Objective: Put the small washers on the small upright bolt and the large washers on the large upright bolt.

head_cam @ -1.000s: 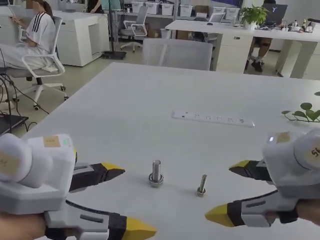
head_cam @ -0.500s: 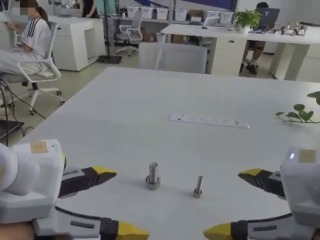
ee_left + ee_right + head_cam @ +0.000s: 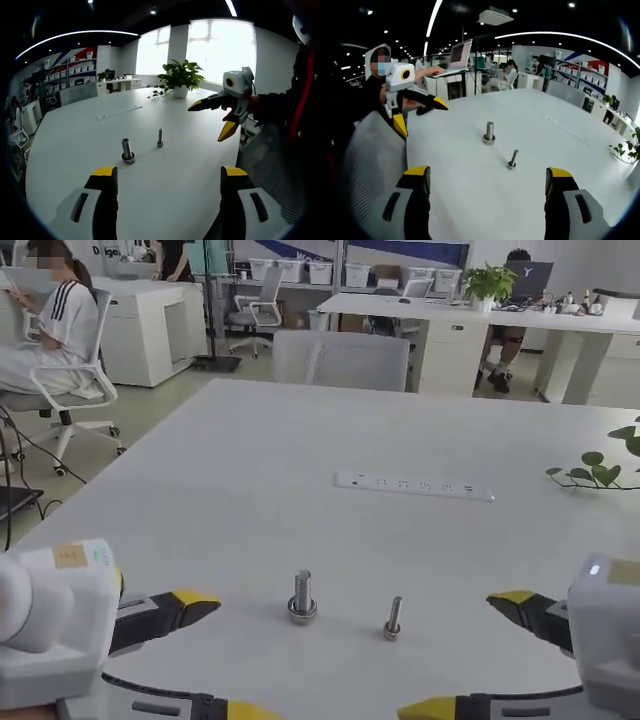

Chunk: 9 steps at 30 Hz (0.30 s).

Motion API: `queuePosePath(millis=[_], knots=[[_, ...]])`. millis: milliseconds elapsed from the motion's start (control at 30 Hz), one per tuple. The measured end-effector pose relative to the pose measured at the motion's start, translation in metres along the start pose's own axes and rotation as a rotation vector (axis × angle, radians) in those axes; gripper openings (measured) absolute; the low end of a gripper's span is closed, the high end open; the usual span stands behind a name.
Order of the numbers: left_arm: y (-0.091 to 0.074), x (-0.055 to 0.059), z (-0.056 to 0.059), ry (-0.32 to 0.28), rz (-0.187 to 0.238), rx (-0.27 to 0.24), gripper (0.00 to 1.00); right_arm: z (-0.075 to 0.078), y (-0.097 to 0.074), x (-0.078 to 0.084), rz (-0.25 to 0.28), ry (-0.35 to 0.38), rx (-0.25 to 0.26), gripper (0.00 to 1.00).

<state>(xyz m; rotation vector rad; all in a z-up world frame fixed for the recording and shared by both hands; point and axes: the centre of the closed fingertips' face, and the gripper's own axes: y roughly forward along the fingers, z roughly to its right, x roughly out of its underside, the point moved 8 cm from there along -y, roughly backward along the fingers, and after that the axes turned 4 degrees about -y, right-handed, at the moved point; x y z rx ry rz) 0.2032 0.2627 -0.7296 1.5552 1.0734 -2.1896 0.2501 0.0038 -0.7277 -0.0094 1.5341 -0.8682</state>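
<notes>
Steel large bolt (image 3: 303, 596) and small bolt (image 3: 393, 617) stand by the near edge of the table (image 3: 300, 460), between left gripper (image 3: 225, 655) and right gripper (image 3: 462, 653), both gaping, empty.

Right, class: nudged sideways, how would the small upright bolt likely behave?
The small bolt stands tall and thin on a narrow base, so it would probably tip easily. Once down, its round shank might roll on the smooth white table. It looks metallic, so likely stiff.

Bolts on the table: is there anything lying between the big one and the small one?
Nothing. In the head view, the stretch of white table between the large bolt and the small bolt is bare.
</notes>
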Motion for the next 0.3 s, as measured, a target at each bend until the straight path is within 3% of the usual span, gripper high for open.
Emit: queuePosePath(millis=[300], knots=[[0.0011,0.0047,-0.0025,-0.015,-0.025,-0.021,0.86,-0.0023,0.0014,0.0039,-0.022,0.010,-0.005,0.98]])
